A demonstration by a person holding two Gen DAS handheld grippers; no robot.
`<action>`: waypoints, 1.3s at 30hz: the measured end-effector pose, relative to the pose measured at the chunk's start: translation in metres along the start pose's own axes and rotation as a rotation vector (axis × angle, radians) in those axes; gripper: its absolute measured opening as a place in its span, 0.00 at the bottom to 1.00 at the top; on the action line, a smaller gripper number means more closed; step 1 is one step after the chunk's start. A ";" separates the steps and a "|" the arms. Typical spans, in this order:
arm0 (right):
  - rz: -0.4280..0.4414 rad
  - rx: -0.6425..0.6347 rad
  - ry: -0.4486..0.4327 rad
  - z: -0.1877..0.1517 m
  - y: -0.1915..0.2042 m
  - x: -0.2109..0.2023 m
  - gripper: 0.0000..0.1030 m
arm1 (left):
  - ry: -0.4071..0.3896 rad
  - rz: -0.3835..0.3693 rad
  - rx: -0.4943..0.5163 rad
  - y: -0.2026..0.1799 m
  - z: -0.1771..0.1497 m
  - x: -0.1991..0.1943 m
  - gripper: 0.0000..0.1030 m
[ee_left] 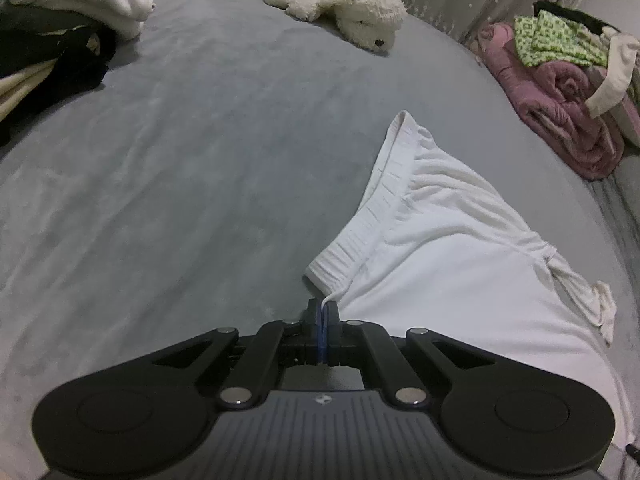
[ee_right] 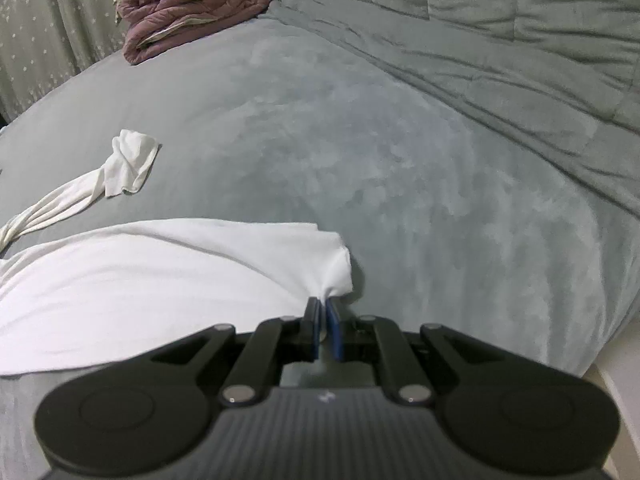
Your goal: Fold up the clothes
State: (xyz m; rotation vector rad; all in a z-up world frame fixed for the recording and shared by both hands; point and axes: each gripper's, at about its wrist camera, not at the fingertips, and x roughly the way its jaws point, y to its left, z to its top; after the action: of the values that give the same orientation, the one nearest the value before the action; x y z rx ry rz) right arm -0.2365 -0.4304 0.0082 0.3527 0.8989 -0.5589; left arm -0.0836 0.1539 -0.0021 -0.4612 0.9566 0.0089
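Pinching a thin edge of the white garment (ee_left: pixel 452 252), the left tool (ee_left: pixel 322 312) is clamped tight; the right tool (ee_right: pixel 323 312) grips its bunched corner. It lies spread on the grey bed (ee_left: pixel 180 168), near a plush toy (ee_left: pixel 340 12) and pink quilt (ee_left: pixel 560 120).

- My left gripper (ee_left: pixel 323 312): matte black linkage arms, silver pivot screws, blue-lined finger pads (ee_left: pixel 319 320), ribbed grey housing bearing a small white logo.
- My right gripper (ee_right: pixel 323 308): identical build, two round black end caps.
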 end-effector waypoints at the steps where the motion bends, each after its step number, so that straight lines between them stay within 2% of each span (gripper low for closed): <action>1: -0.007 -0.005 -0.002 0.001 0.001 0.000 0.06 | 0.000 0.006 0.003 0.000 0.000 0.001 0.00; 8: -0.010 -0.004 -0.054 0.005 0.001 -0.008 0.07 | 0.005 0.014 -0.015 -0.001 0.001 0.006 0.00; 10: -0.013 0.002 -0.063 0.005 0.000 -0.010 0.07 | 0.010 0.008 -0.023 0.000 0.002 0.006 0.05; 18: -0.029 -0.005 -0.060 0.006 0.002 -0.009 0.07 | 0.034 -0.032 -0.087 0.006 0.004 0.002 0.12; 22: -0.032 -0.004 -0.060 0.006 0.002 -0.008 0.07 | 0.013 -0.029 -0.102 0.008 0.009 -0.005 0.16; 29: -0.042 -0.007 -0.063 0.006 0.005 -0.008 0.07 | -0.032 -0.019 -0.123 0.011 0.017 -0.018 0.16; 32: -0.044 -0.007 -0.070 0.007 0.005 -0.008 0.07 | -0.035 -0.028 -0.112 0.006 0.017 -0.016 0.16; 39: -0.044 -0.005 -0.076 0.008 0.005 -0.008 0.07 | -0.045 -0.084 0.024 -0.026 0.013 -0.018 0.16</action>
State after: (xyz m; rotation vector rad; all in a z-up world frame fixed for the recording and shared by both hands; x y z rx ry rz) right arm -0.2324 -0.4281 0.0199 0.3058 0.8366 -0.6068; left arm -0.0788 0.1389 0.0282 -0.4768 0.8914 -0.0675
